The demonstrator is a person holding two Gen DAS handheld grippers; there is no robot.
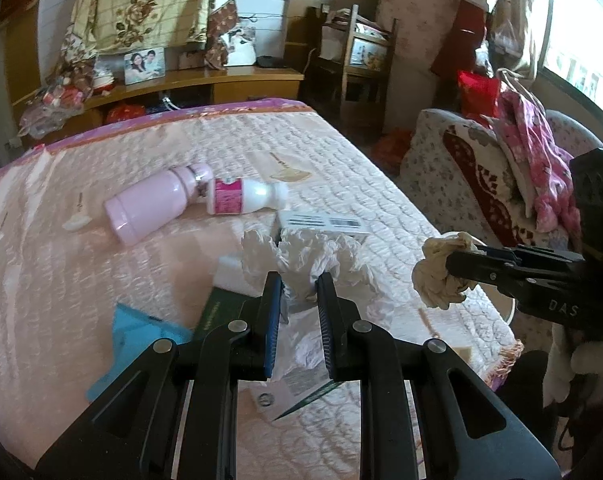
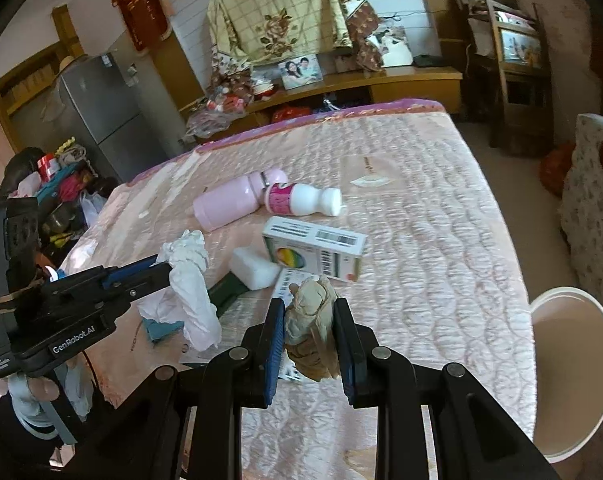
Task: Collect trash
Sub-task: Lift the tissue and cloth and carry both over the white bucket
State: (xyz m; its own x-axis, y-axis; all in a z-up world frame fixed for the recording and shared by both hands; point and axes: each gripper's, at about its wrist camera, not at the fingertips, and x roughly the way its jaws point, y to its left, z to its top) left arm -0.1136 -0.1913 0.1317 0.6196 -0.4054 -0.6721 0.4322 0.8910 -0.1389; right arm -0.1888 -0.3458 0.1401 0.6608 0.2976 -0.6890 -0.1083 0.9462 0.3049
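My left gripper [image 1: 299, 282] is shut on a crumpled white tissue [image 1: 305, 252], held above the pink quilted bed [image 1: 101, 300]. From the right wrist view the same left gripper [image 2: 163, 272] holds that white tissue [image 2: 191, 280] at the left. My right gripper [image 2: 307, 310] is shut on a crumpled beige paper wad [image 2: 311, 328]. In the left wrist view the right gripper [image 1: 451, 266] carries the beige wad [image 1: 437, 276] over the bed's right edge. A white bin [image 2: 573, 376] stands open on the floor beside the bed, at the right.
On the bed lie a pink bottle [image 2: 231, 202], a white bottle with a pink label [image 2: 301, 200], a medicine box [image 2: 315, 252], a white foam block [image 2: 253, 268], a blue packet [image 1: 141, 340] and a dark green box [image 1: 221, 312]. An armchair with pink clothes [image 1: 501, 172] stands at the right.
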